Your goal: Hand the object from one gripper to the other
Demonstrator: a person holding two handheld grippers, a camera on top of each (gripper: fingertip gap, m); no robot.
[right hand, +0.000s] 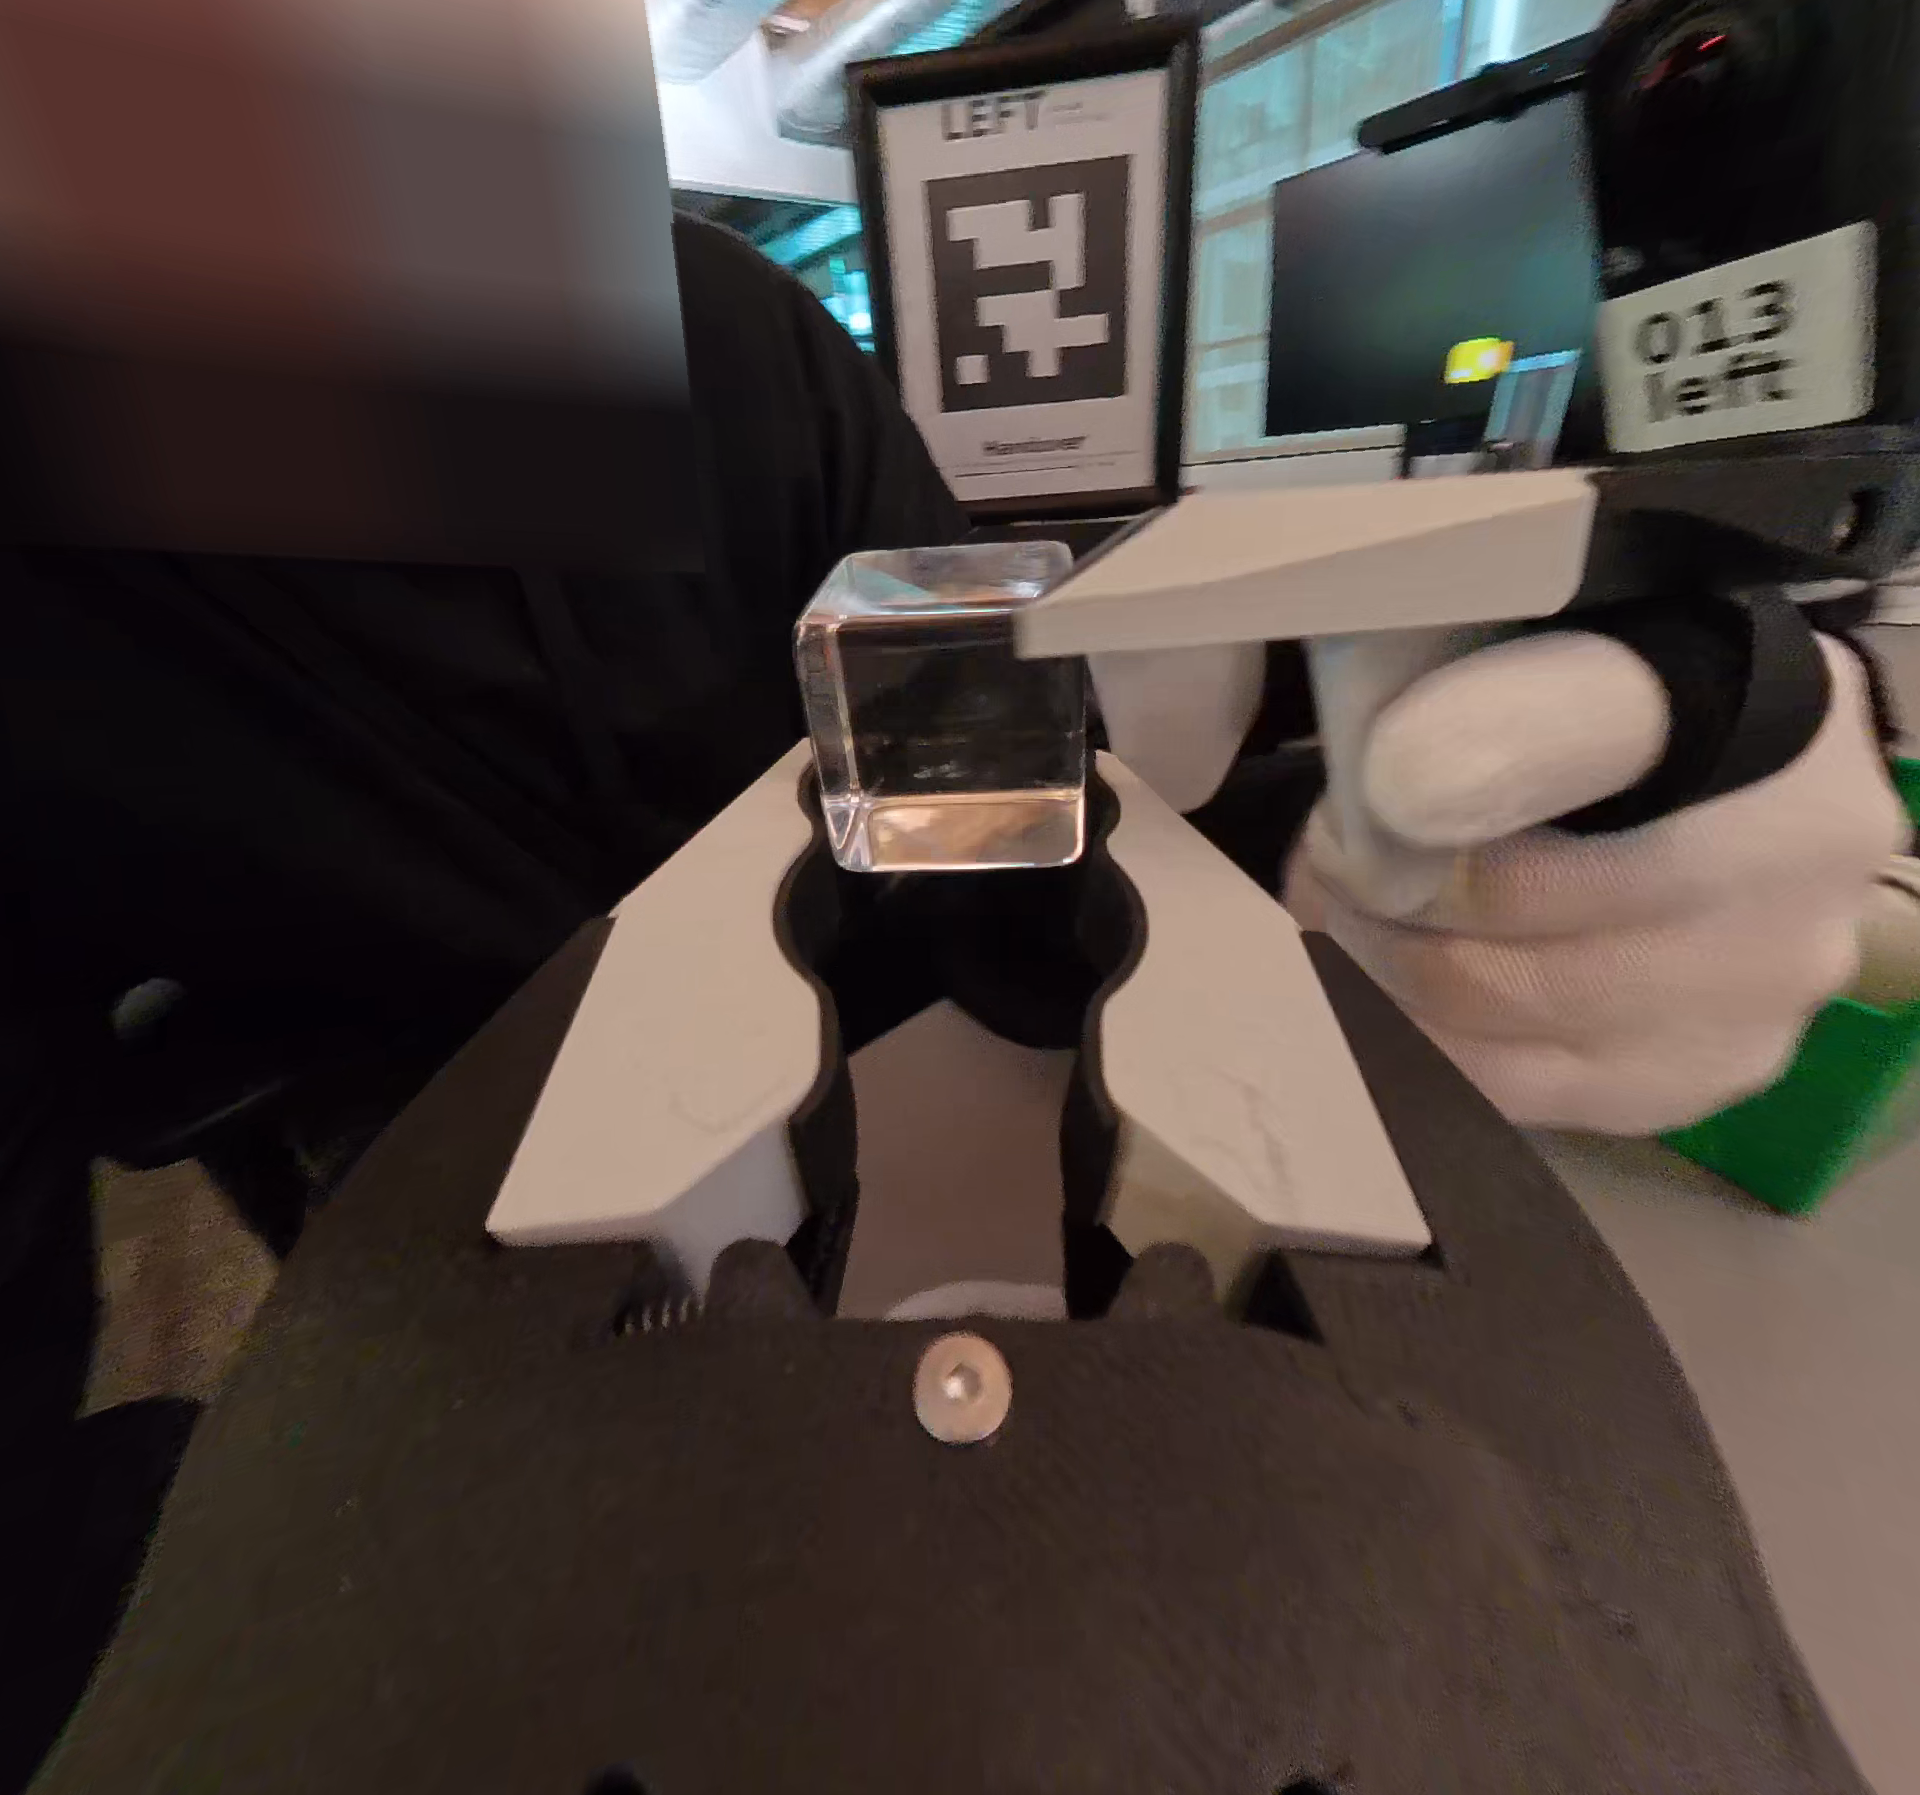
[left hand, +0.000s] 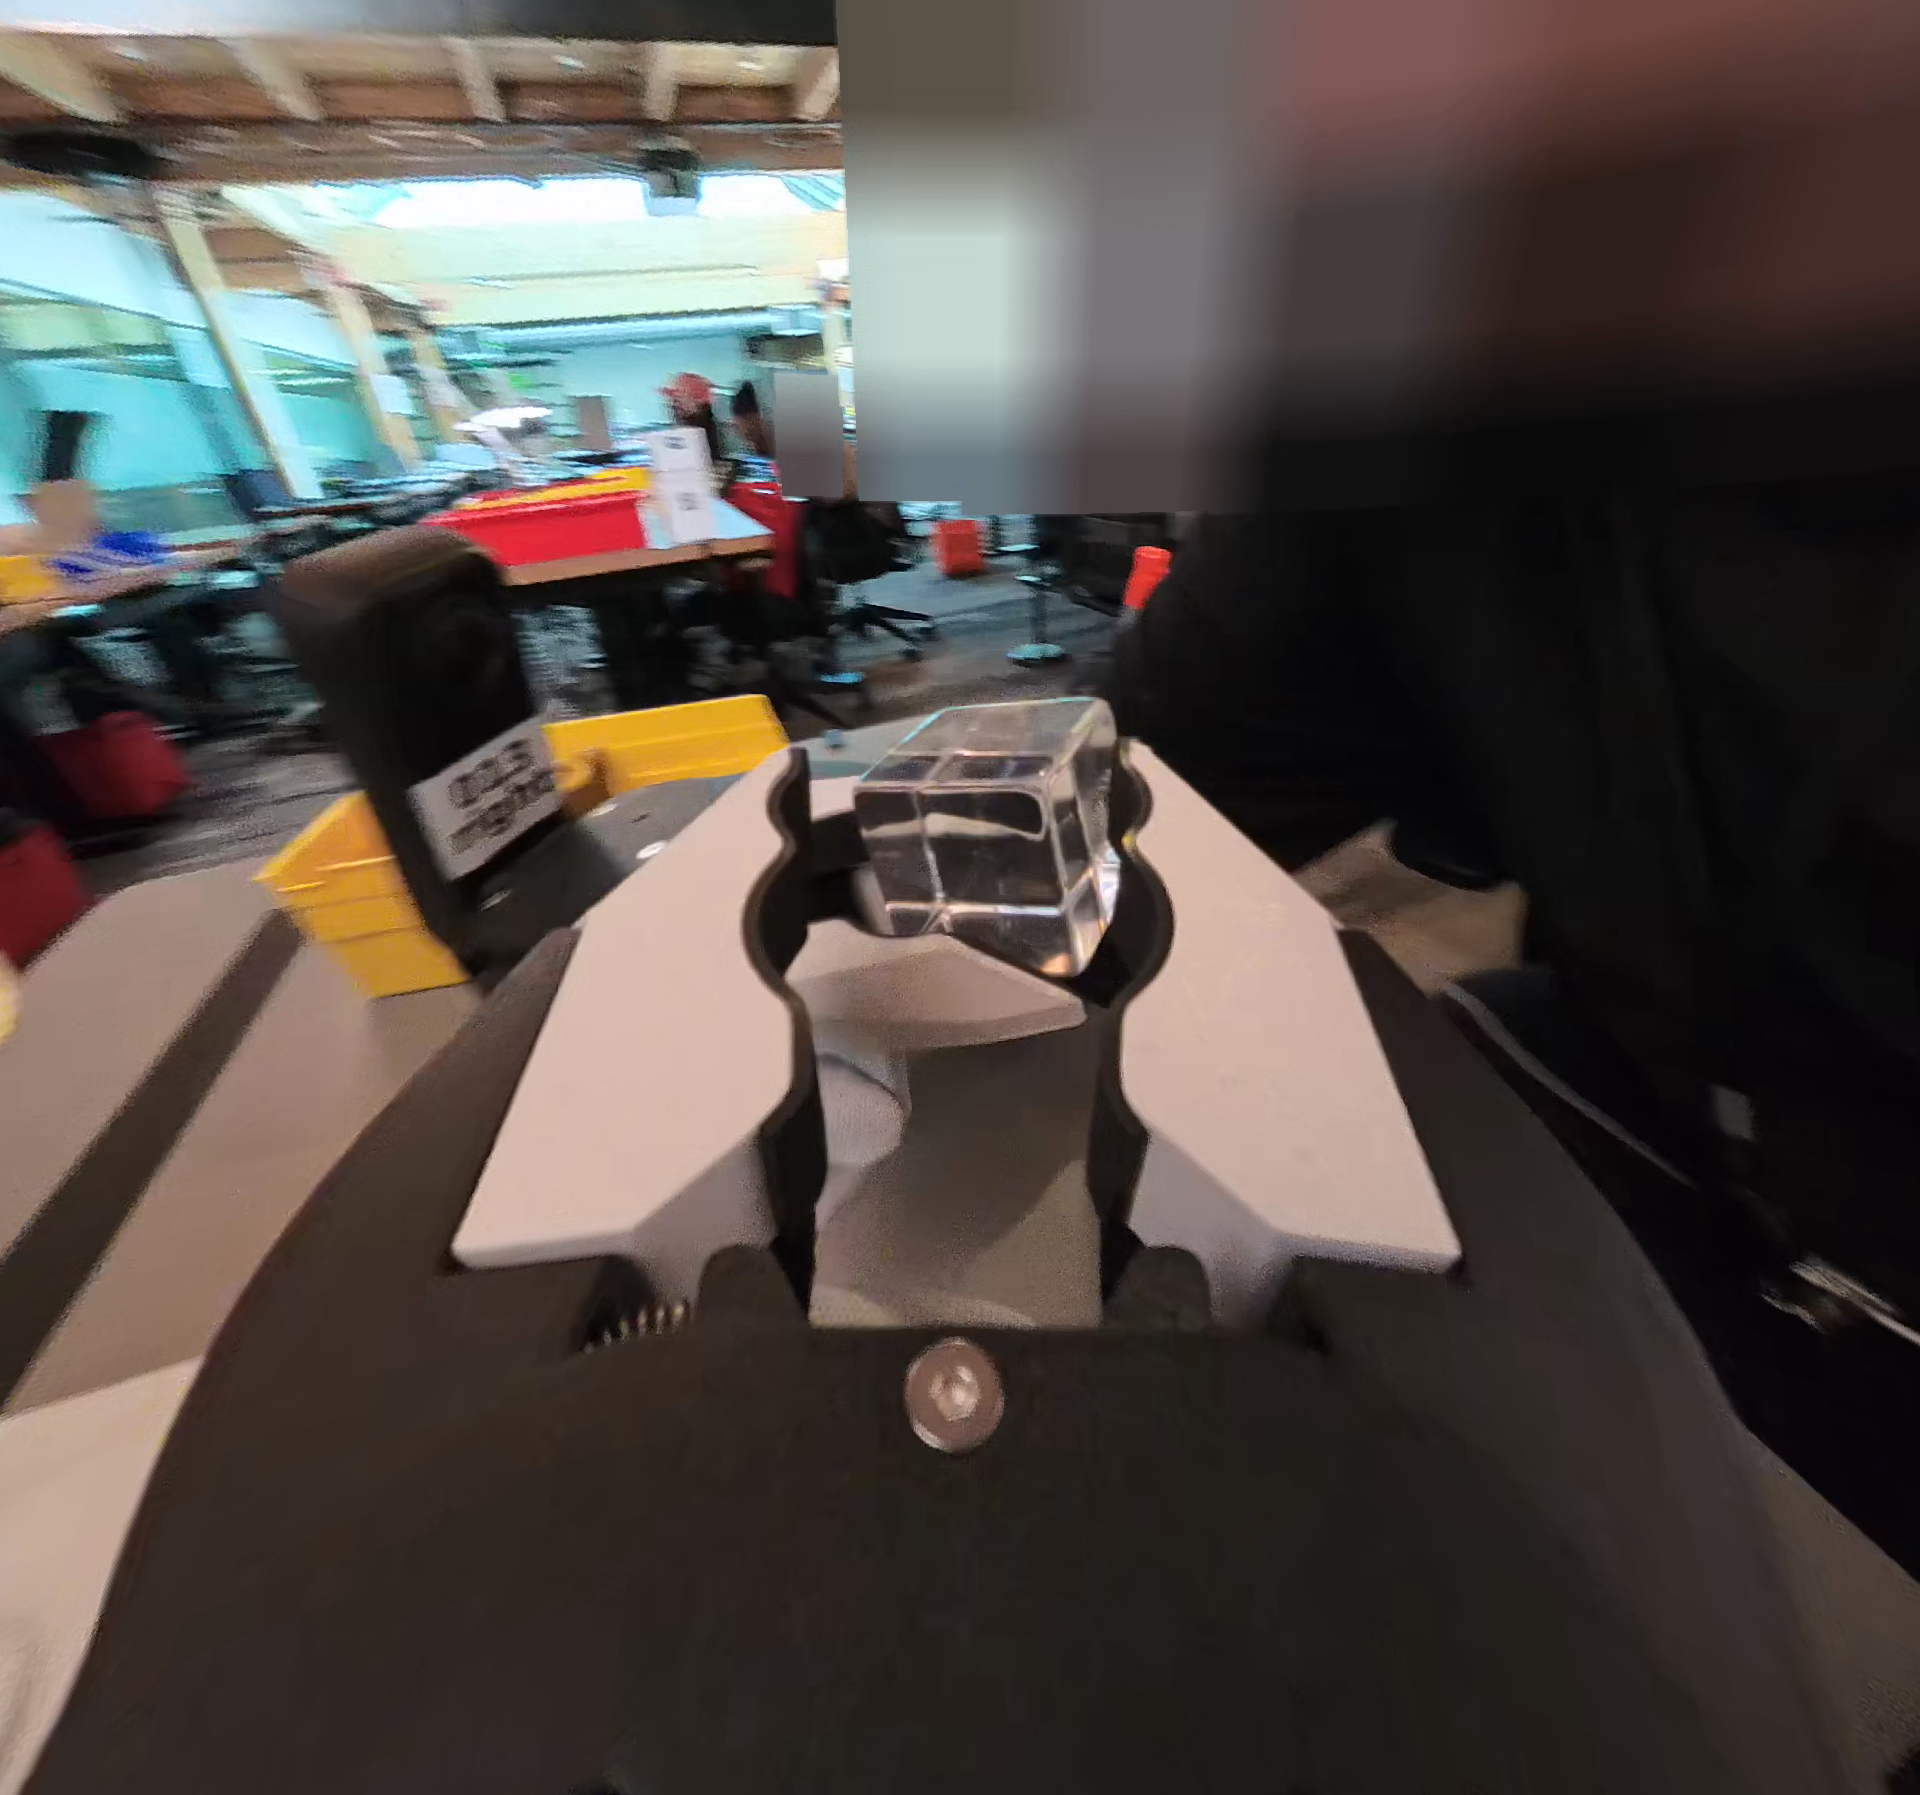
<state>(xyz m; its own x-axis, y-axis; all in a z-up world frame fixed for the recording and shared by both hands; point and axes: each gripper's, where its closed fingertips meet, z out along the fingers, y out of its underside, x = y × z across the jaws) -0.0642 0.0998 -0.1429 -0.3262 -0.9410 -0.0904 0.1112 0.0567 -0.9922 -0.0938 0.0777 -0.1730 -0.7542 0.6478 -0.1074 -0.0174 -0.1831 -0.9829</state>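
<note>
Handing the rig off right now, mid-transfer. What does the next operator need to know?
Right gripper: its tips appear shut on the clear cube, held in mid-air.
Left gripper: fingers straddle the same cube, with a visible gap on one side, so it looks open.
Done: both grippers meet at the cube.
Left: confirm which one bears it; one must clamp, the other release and back away. The direction of the transfer can't be told from these views.

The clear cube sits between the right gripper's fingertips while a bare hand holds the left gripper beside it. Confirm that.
Not quite: the hand holding the left gripper wears a white glove, as the right wrist view shows. The clear cube does sit between the right gripper fingertips.
</note>
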